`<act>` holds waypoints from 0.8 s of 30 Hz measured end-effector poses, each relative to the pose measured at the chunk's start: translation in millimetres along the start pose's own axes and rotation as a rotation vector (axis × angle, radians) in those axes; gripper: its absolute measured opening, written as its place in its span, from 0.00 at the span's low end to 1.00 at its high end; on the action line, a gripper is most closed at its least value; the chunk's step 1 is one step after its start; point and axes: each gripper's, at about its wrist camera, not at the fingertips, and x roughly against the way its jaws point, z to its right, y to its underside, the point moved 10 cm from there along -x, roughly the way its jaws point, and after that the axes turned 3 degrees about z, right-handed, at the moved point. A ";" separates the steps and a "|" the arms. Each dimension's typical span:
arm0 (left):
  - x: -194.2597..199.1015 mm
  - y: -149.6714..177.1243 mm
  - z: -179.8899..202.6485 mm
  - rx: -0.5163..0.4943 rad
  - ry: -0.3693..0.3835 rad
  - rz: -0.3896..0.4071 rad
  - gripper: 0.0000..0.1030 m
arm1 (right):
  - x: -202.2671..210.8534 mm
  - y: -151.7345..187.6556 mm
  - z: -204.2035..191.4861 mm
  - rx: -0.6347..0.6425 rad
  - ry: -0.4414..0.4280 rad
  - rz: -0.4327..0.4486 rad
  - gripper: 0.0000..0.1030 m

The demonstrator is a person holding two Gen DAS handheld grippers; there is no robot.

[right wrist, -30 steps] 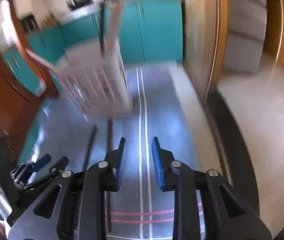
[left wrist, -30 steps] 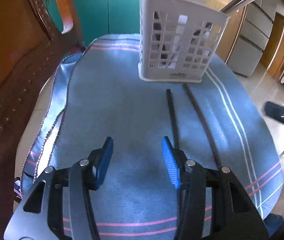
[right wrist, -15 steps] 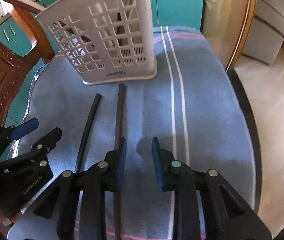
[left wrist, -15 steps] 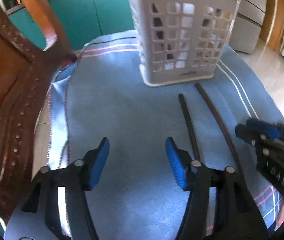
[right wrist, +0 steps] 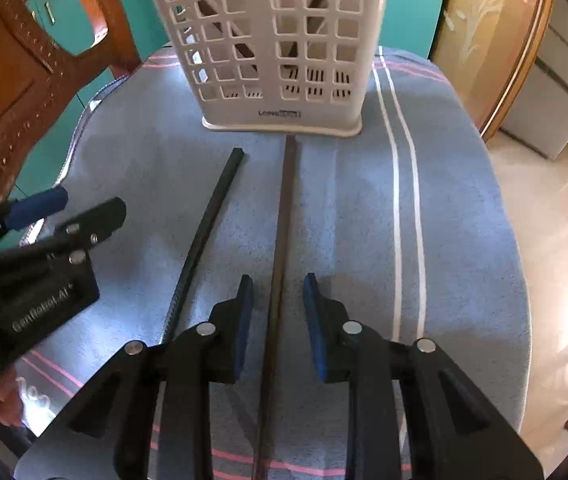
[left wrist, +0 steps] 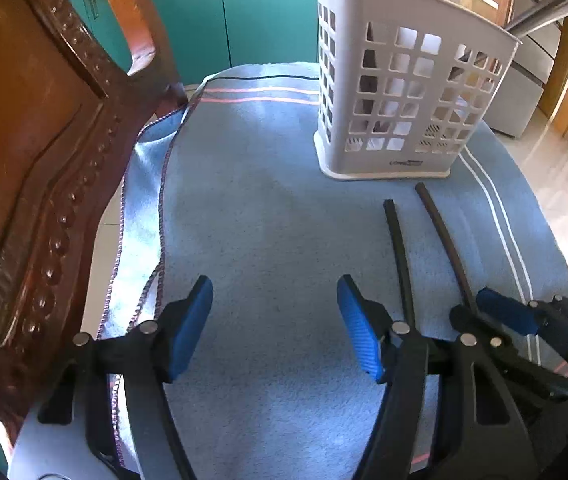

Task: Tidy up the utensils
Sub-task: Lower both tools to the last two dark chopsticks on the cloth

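Observation:
Two dark chopsticks lie side by side on the blue cloth, pointing at a white slotted utensil basket (right wrist: 275, 40) (left wrist: 404, 92) that holds some utensils. The brown chopstick (right wrist: 281, 216) (left wrist: 444, 236) runs between the fingers of my right gripper (right wrist: 277, 300), which is open around it and touches nothing. The black chopstick (right wrist: 207, 232) (left wrist: 398, 248) lies just left of it. My left gripper (left wrist: 275, 320) is open and empty over bare cloth, left of both chopsticks. Each gripper shows in the other's view, the right gripper (left wrist: 488, 312) and the left gripper (right wrist: 67, 216).
A carved wooden chair (left wrist: 31, 152) stands close at the table's left edge. The blue cloth (left wrist: 263, 200) with white and pink stripes covers the round table. Teal cabinets (left wrist: 251, 12) stand behind. The floor (right wrist: 556, 208) drops off to the right.
My right gripper moved left and lower, so the brown chopstick now lies between its fingers. My left gripper shifted left, closer to the chair. The basket and chopsticks have not moved.

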 end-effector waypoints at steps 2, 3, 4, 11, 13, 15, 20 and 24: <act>-1.8 1.4 0.5 0.000 0.004 0.000 0.64 | 0.6 0.7 3.9 -0.010 0.018 0.003 0.15; -1.6 1.7 1.0 -0.004 0.005 0.000 0.64 | 1.4 1.5 7.1 -0.019 0.022 0.002 0.06; -1.0 2.3 3.1 -0.007 0.006 -0.001 0.64 | 2.3 2.6 11.4 -0.033 0.029 0.003 0.06; -5.0 6.5 9.0 -0.014 0.022 -0.018 0.64 | 11.1 5.8 38.3 -0.111 0.013 0.001 0.06; -6.1 7.8 12.1 -0.021 0.028 -0.024 0.65 | 12.2 6.7 40.0 -0.132 -0.015 0.000 0.06; -8.7 8.9 16.4 -0.024 0.035 -0.029 0.66 | 14.9 6.8 43.2 -0.144 -0.014 0.004 0.06; -12.9 13.1 22.9 -0.037 0.043 -0.047 0.68 | 19.7 3.6 46.1 -0.153 -0.008 0.026 0.12; -17.4 15.4 26.2 -0.037 0.059 -0.066 0.69 | 19.8 3.1 47.9 -0.165 0.005 0.025 0.12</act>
